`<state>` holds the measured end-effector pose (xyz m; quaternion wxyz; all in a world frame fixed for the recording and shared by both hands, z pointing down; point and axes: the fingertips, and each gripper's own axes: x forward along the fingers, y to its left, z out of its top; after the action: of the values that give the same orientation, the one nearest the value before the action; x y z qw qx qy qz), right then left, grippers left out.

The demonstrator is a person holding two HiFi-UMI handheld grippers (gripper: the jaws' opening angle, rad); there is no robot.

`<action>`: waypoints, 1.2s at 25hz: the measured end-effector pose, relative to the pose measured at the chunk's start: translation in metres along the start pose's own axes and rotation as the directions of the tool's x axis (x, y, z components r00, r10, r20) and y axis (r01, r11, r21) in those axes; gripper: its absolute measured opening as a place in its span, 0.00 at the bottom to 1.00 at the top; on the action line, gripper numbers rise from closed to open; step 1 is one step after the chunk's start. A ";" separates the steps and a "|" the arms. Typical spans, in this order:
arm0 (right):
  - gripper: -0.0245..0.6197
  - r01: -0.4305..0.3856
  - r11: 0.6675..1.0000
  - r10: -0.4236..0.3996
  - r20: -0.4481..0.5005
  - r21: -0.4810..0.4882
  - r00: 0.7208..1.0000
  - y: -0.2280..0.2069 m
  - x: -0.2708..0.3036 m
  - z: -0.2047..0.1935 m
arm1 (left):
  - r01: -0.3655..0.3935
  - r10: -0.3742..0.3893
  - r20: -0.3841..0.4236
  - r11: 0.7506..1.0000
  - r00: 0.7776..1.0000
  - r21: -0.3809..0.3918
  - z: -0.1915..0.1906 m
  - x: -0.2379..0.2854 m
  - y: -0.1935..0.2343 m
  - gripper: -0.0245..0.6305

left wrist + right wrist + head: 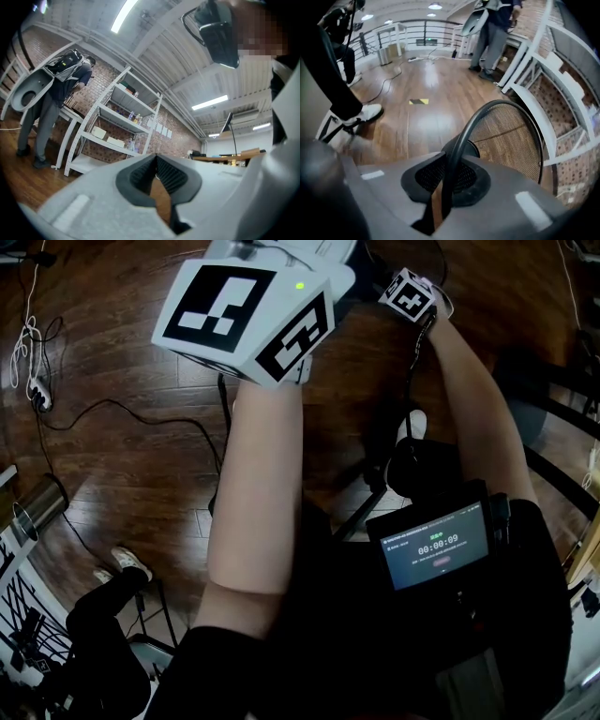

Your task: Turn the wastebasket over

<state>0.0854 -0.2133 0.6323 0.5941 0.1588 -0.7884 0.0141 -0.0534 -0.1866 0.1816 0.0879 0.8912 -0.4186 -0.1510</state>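
Between the clenched jaws of the right gripper sits the thin black rim of the mesh wastebasket, its wall curving away to the right of the jaws, near the white shelving on that side. Ahead and to the left of the jaws the wooden floor lies open, crossed by a cable, with a shoe close on the left. The left gripper, jaws pressed together on nothing, faces a brick-walled room.
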 end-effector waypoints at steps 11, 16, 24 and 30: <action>0.09 -0.065 0.943 0.022 -0.133 -0.326 0.991 0.059 0.026 -0.010 | 0.010 -0.010 -0.007 1.000 1.000 -0.011 -0.003 -0.001 -0.001 0.04; 0.16 -0.042 0.935 0.021 -0.063 -0.351 0.998 0.057 0.018 0.001 | 0.030 -0.030 -0.038 1.000 0.999 -0.006 -0.010 -0.001 -0.003 0.04; 0.29 -0.010 0.899 0.034 0.048 -0.437 0.998 0.046 -0.065 0.038 | 0.115 -0.102 -0.179 0.991 0.979 0.065 -0.049 0.019 -0.020 0.04; 0.07 0.165 0.980 -0.097 0.444 -0.116 0.891 -0.003 -0.196 0.088 | 0.133 -0.103 -0.221 0.983 0.970 0.128 -0.062 0.026 -0.032 0.04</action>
<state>0.0514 -0.1888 0.4218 0.4125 0.1655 -0.8875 -0.1214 0.0062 -0.1849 0.2255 0.0598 0.9296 -0.3625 -0.0293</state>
